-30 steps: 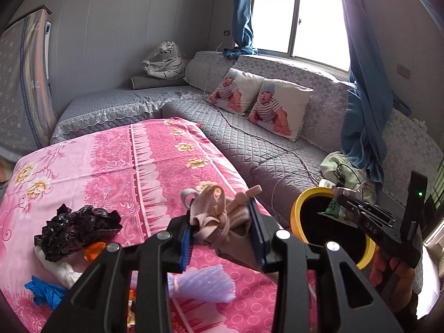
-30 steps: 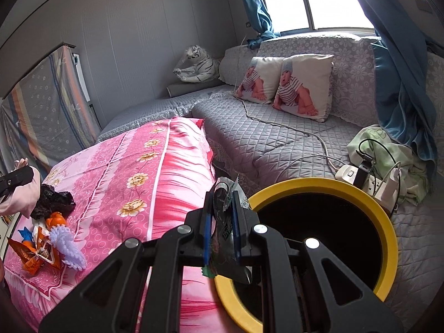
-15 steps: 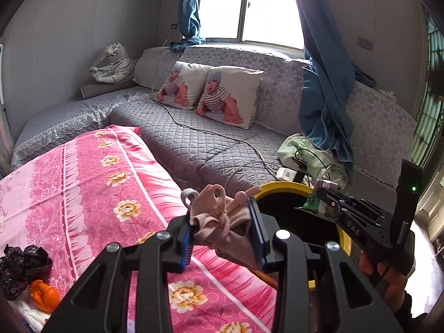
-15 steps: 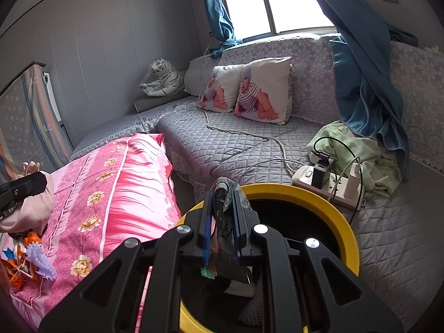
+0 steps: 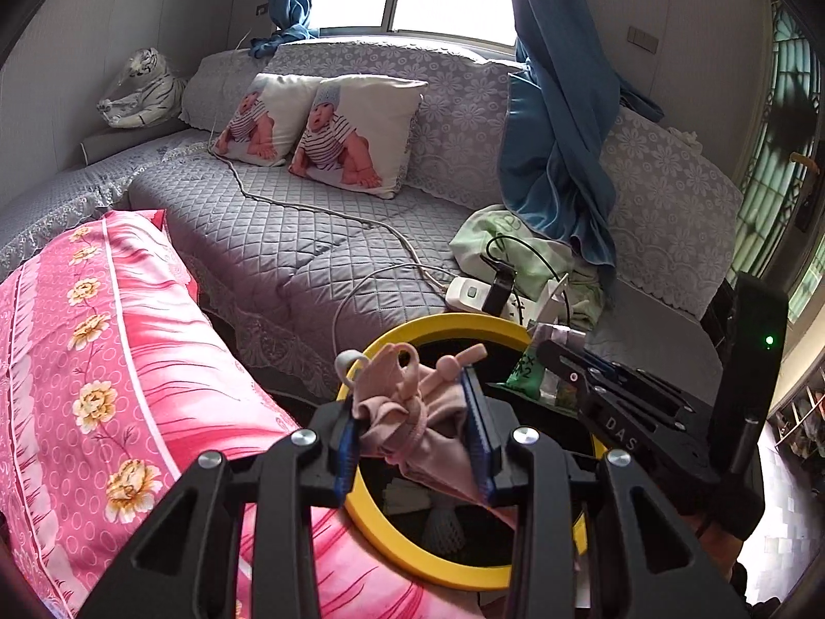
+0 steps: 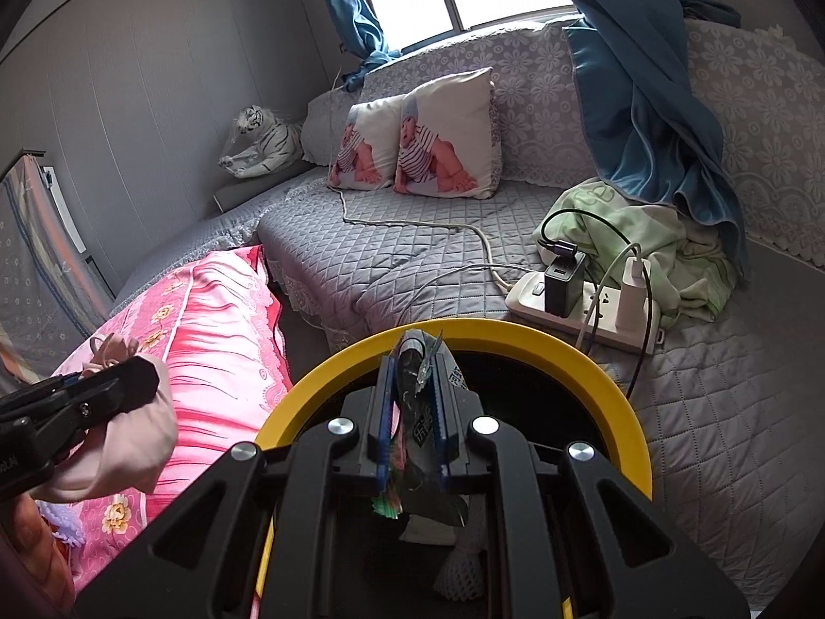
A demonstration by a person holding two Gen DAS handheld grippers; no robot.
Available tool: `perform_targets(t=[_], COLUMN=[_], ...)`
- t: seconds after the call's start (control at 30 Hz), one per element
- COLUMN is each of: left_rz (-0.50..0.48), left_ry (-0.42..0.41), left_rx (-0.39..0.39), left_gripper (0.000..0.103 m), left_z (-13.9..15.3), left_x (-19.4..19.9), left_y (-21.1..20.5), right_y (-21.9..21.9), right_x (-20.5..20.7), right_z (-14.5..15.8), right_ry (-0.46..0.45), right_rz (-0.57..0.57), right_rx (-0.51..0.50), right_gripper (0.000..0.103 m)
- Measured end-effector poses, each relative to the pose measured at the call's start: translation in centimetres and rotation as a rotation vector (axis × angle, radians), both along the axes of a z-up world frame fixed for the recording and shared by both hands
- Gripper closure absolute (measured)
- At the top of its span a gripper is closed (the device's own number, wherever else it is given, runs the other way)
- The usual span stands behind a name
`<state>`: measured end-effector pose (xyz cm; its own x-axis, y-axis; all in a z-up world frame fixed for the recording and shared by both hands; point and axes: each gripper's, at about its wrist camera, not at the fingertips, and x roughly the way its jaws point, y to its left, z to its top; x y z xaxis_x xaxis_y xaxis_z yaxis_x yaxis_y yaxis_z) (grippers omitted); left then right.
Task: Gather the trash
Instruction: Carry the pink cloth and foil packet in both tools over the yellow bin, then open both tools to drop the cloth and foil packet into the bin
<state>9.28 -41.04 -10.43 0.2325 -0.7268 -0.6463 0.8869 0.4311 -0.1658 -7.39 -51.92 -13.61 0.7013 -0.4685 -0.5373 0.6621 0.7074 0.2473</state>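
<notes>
The left hand-held gripper is clenched on a crumpled pink rag, and the right hand-held gripper pinches a dark wrapper. Both hang just above the yellow-rimmed bin, apparently poised to drop in. Beyond lie a pink bedspread and grey sofa.

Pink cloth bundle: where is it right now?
In the left wrist view the pink cloth bundle is clamped in the left gripper, over the near left rim of the yellow-rimmed bin, beside the pink bedspread.
</notes>
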Motion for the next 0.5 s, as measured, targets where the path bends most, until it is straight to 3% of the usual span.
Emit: perform_targets(t=[0.5], left_rz=[0.003], left_ry=[0.064], left_rx=[0.098], left_gripper=[0.07], left_z=[-4.0], left_x=[0.3], left_y=[-2.7], right_y=[-3.5], right_x=[0.3], right_z=[-3.0], right_ry=[0.042], right_rz=[-0.089], right_rx=[0.121], right_gripper=[0.088])
